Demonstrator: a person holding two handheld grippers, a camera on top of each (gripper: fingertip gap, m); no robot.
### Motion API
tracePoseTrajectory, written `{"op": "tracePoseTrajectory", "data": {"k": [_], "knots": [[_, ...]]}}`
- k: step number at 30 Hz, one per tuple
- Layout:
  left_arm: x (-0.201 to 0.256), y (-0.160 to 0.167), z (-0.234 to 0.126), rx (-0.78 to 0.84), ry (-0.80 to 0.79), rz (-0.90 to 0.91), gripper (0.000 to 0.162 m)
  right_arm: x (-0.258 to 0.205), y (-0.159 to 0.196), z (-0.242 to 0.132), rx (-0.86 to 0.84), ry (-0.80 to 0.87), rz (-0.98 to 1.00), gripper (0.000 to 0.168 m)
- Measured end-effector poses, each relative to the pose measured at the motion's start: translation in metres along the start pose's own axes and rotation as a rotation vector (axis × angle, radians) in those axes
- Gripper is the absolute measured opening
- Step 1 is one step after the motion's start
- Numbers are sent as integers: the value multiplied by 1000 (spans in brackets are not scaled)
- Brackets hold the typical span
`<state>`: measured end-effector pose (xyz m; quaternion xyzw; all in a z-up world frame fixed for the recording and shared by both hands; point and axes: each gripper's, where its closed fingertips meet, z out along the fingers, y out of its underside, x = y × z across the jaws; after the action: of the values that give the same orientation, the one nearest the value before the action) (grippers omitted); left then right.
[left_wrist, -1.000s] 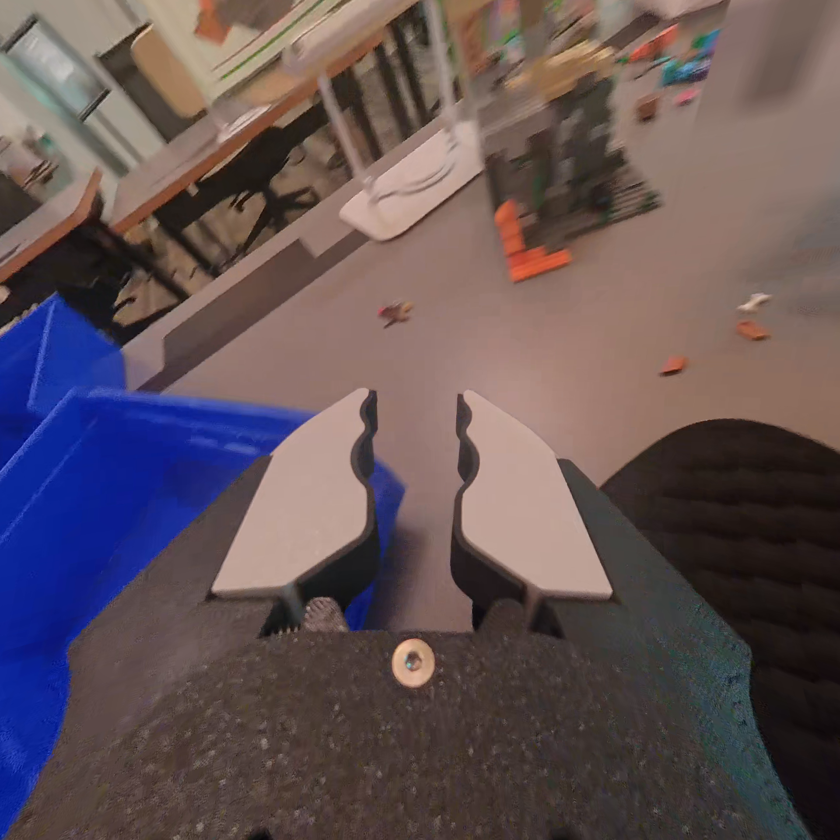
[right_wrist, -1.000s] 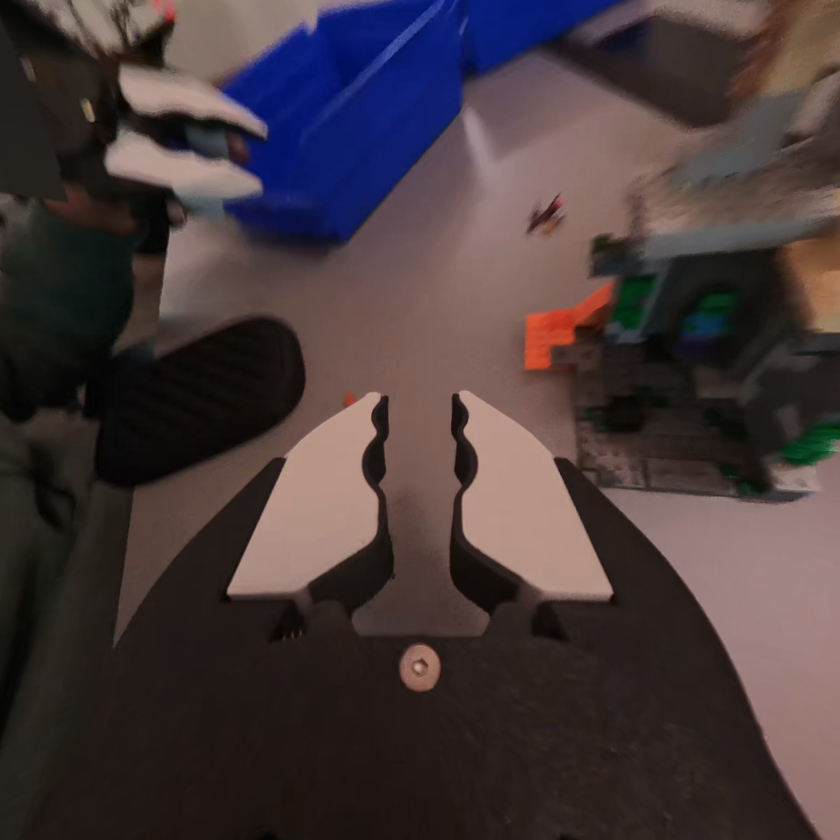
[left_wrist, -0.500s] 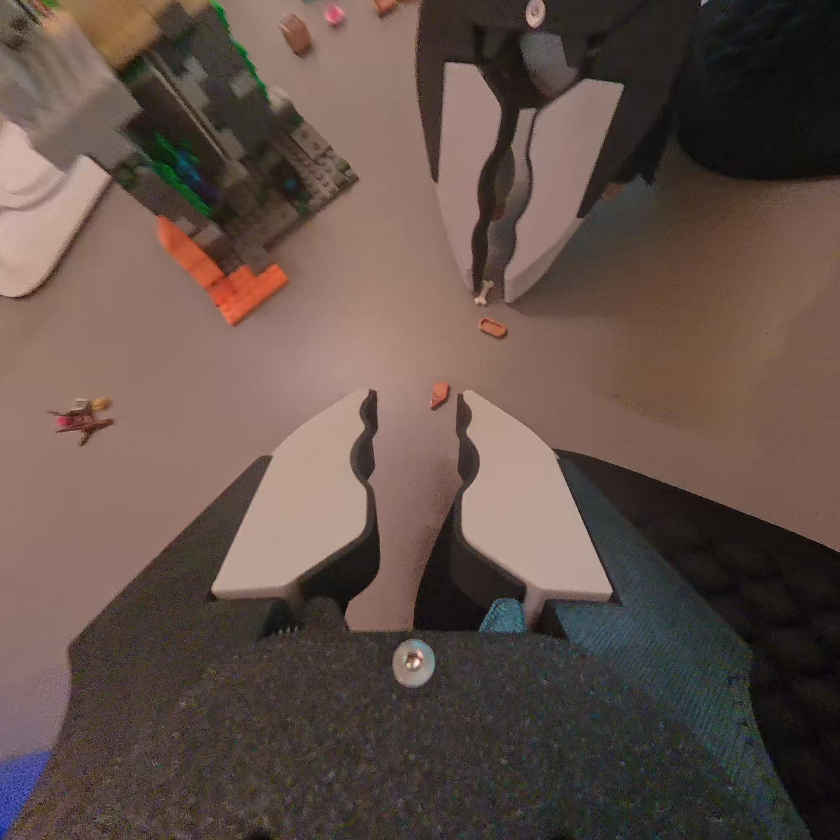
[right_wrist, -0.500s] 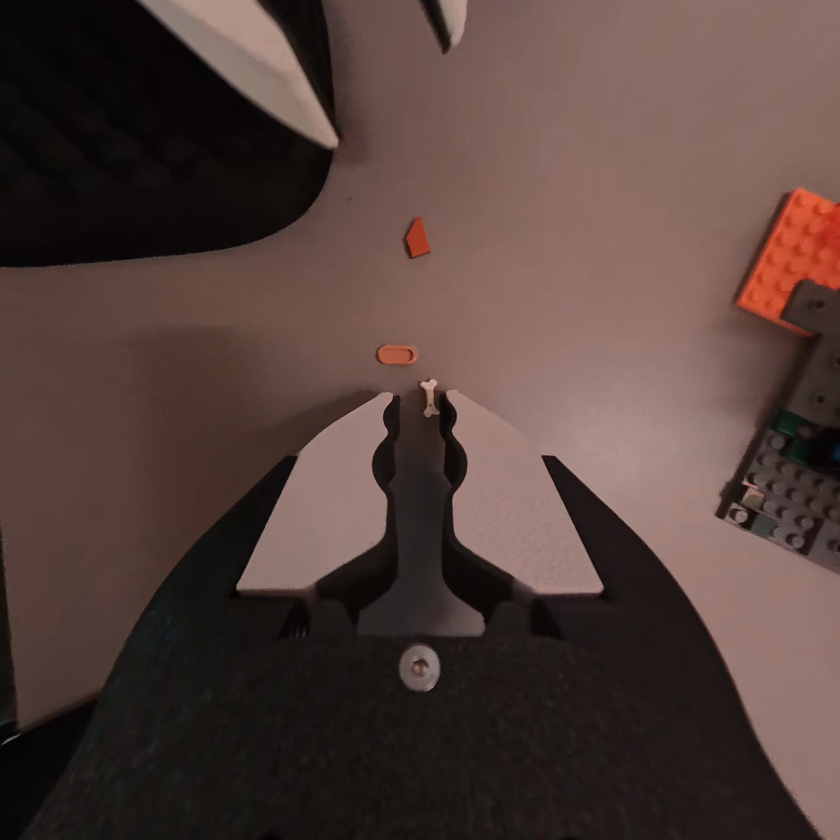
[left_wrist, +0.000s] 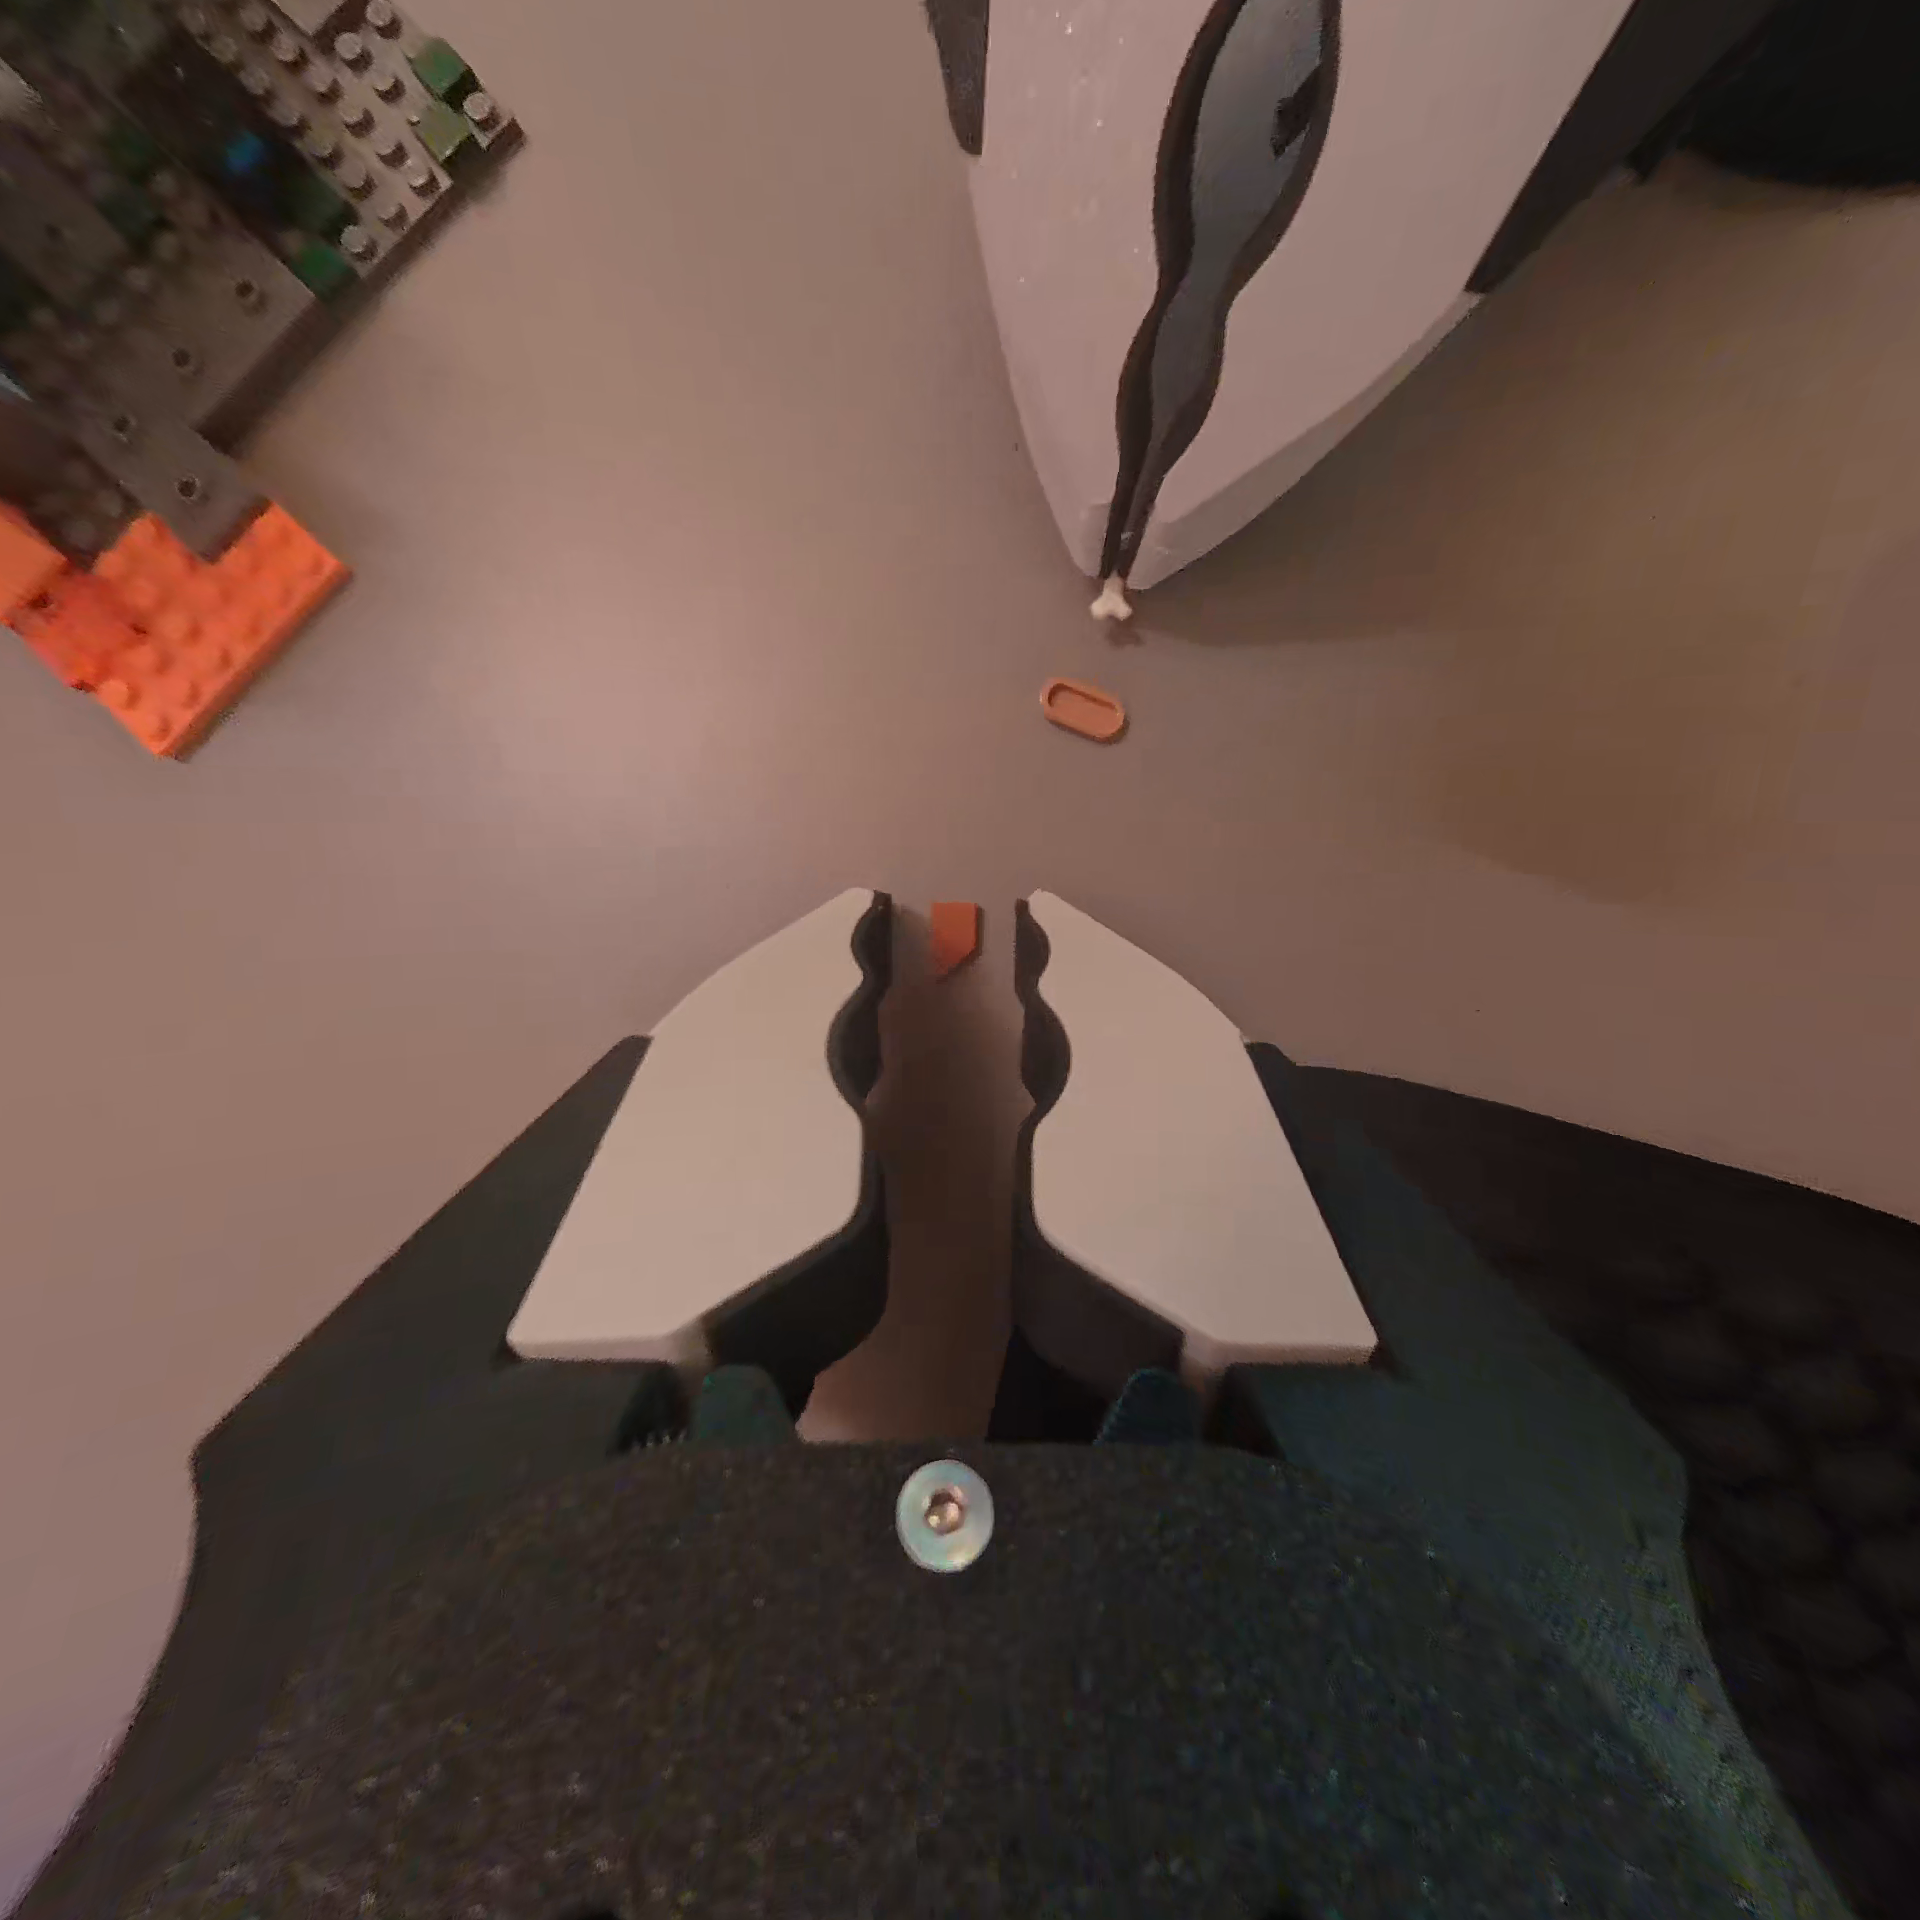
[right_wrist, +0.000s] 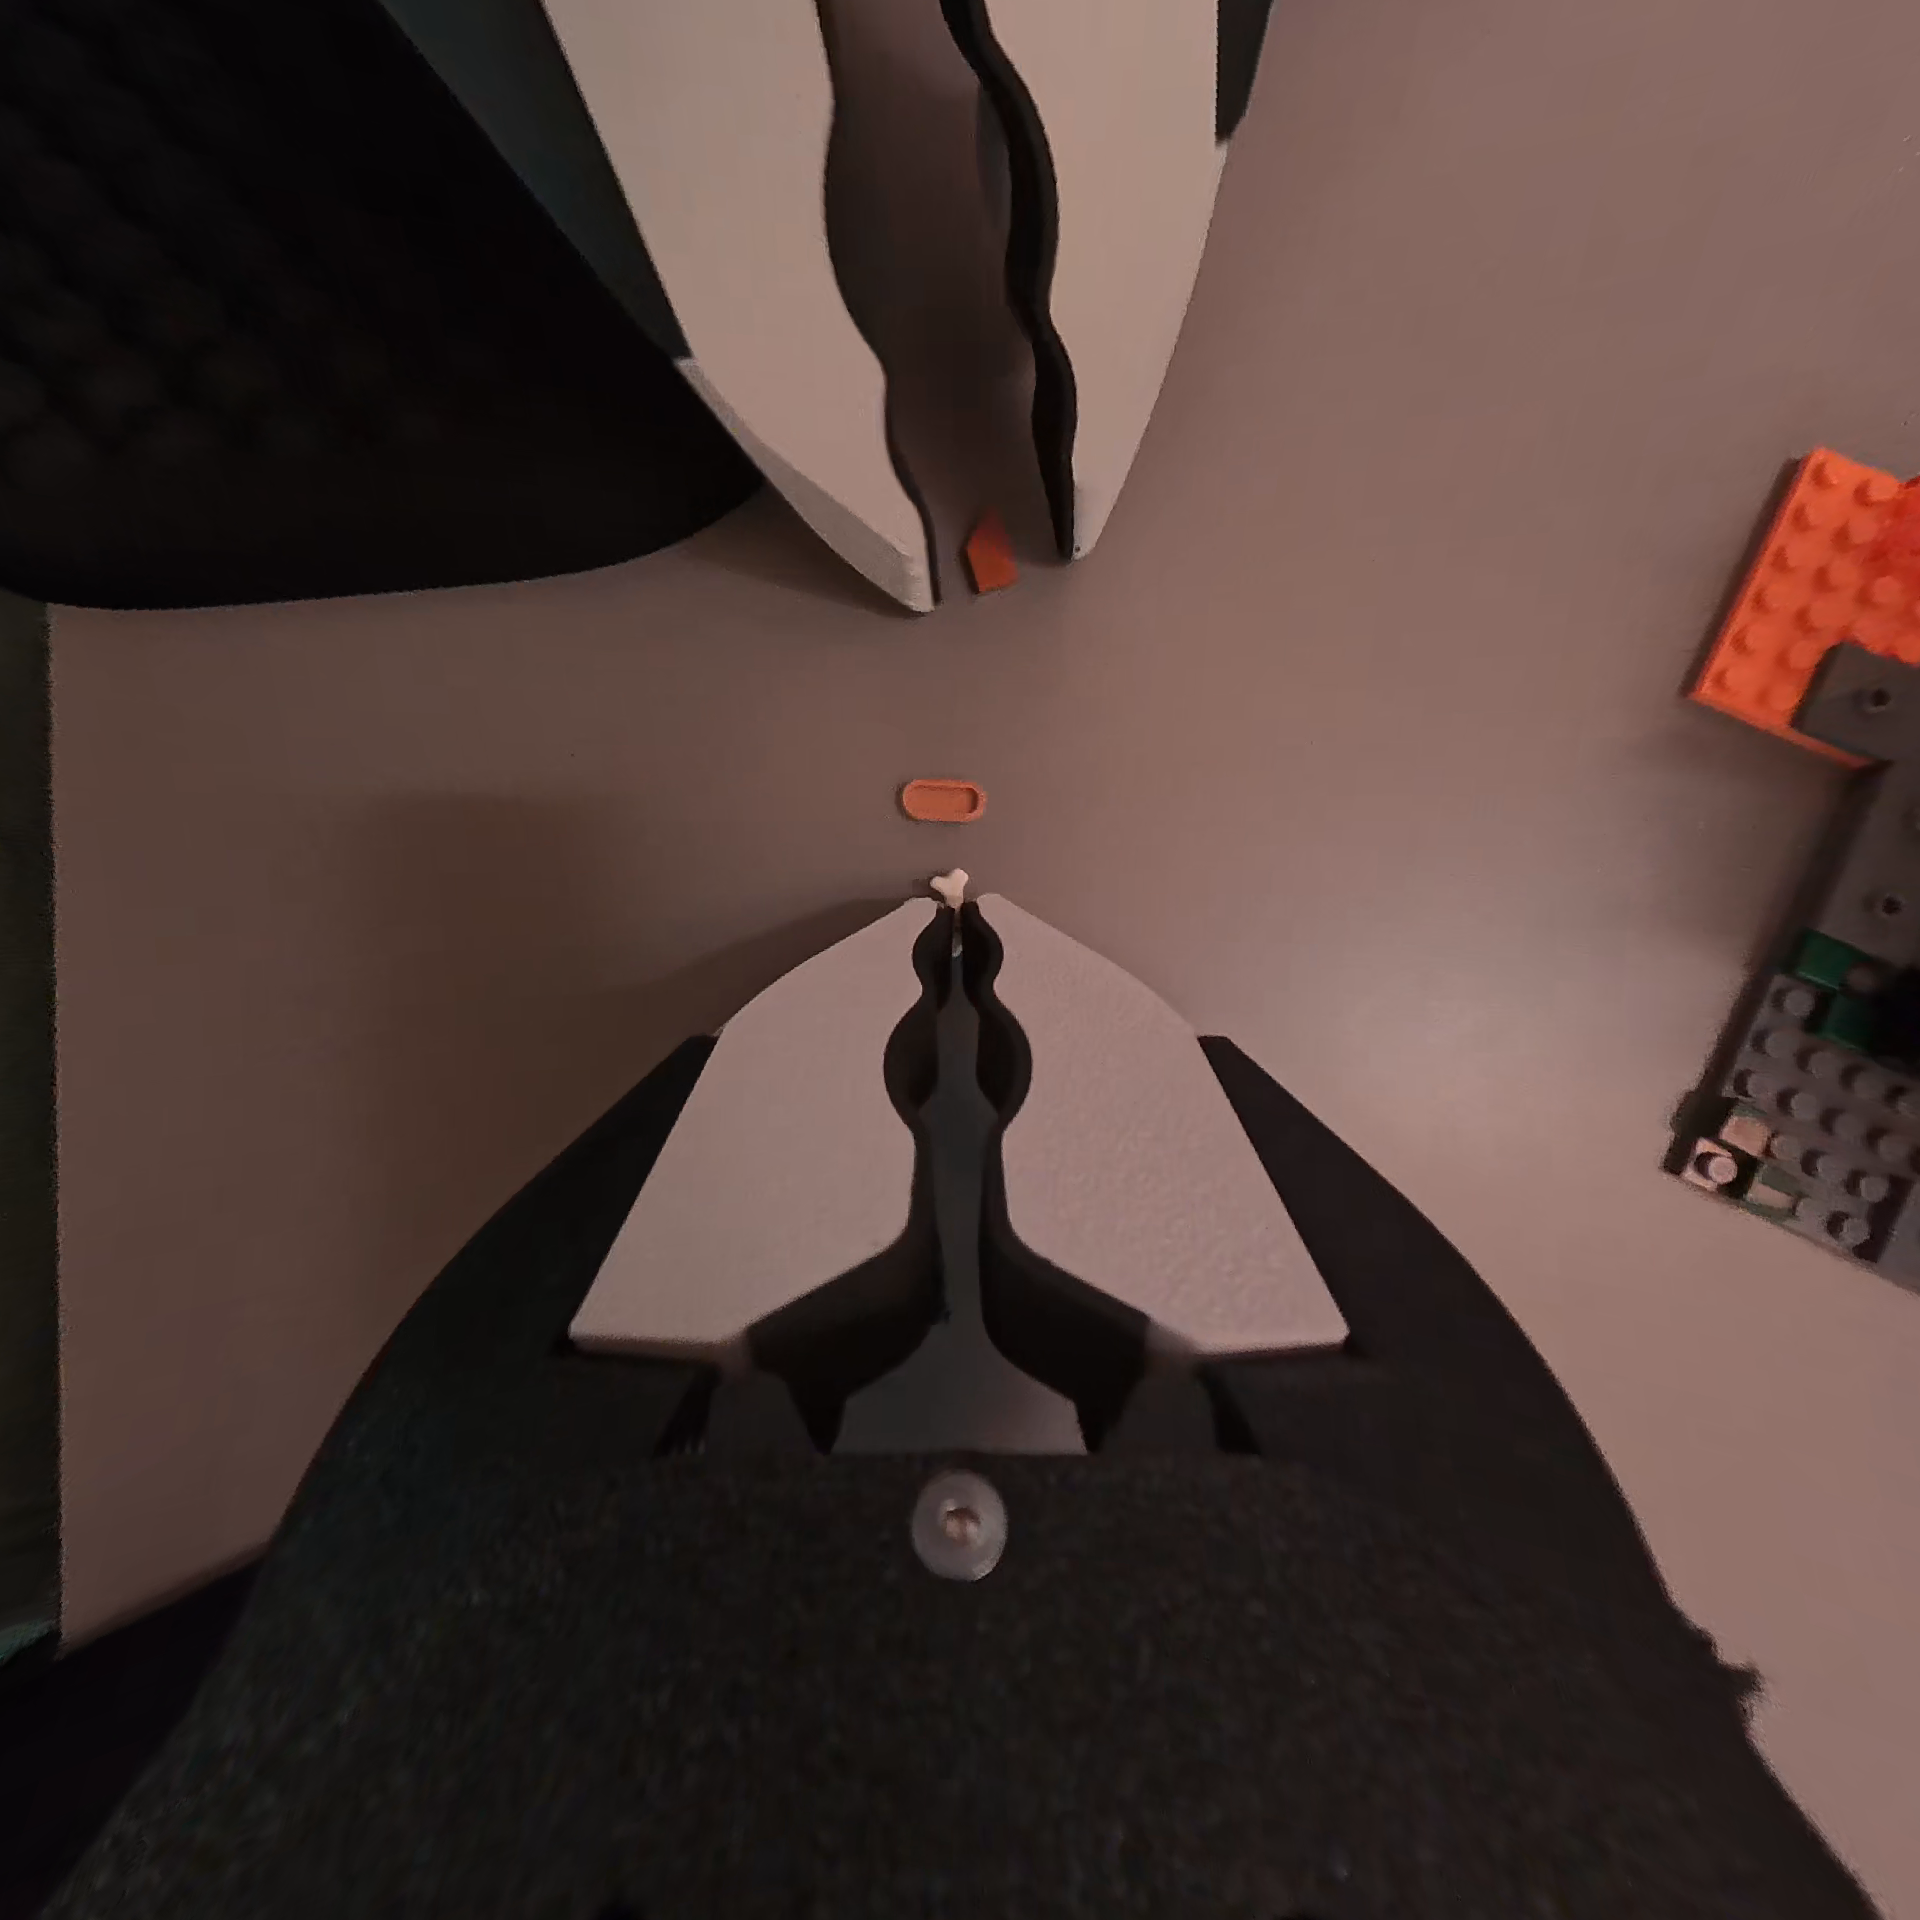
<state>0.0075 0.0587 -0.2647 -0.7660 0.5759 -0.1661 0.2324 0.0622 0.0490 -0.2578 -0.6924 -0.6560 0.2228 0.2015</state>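
Left gripper (left_wrist: 953, 906): jaws apart, straddling small orange wedge piece (left_wrist: 953, 935) lying on grey tabletop (left_wrist: 623, 727); no contact discernible.
Right gripper (right_wrist: 953, 900): jaws pinched together on tiny white bone piece (right_wrist: 950, 885), bone head protruding past tips.
Orange oval tile (left_wrist: 1084, 711): flat on tabletop, between the two grippers, just beside bone piece.
Brick-built model (left_wrist: 177, 343), grey with green studs and orange baseplate corner (left_wrist: 197, 634): well apart from oval tile, at left edge of left wrist view.
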Motion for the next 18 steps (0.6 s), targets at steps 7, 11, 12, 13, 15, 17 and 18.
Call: {"op": "tracePoseTrajectory", "data": {"k": [7,11,12,13,15,17,18], "knots": [[4,-2,1,3,2,12,7,-5,-13,3,59,20,3,1],[9,-4,-2,34,0,21,6,-4,-16,9,69,32,8,1],[9,-5,-3,44,-4,20,6,-4,-17,10,72,32,9,2],[9,-5,-5,52,-8,18,6,-4,-17,10,71,36,11,2],[8,-7,-8,74,-16,13,5,-4,-17,12,62,35,15,11],[7,-7,-11,85,-23,13,2,-5,-16,14,54,31,19,15],[6,-8,-13,96,-32,17,0,-5,-16,15,50,34,20,16]]}}
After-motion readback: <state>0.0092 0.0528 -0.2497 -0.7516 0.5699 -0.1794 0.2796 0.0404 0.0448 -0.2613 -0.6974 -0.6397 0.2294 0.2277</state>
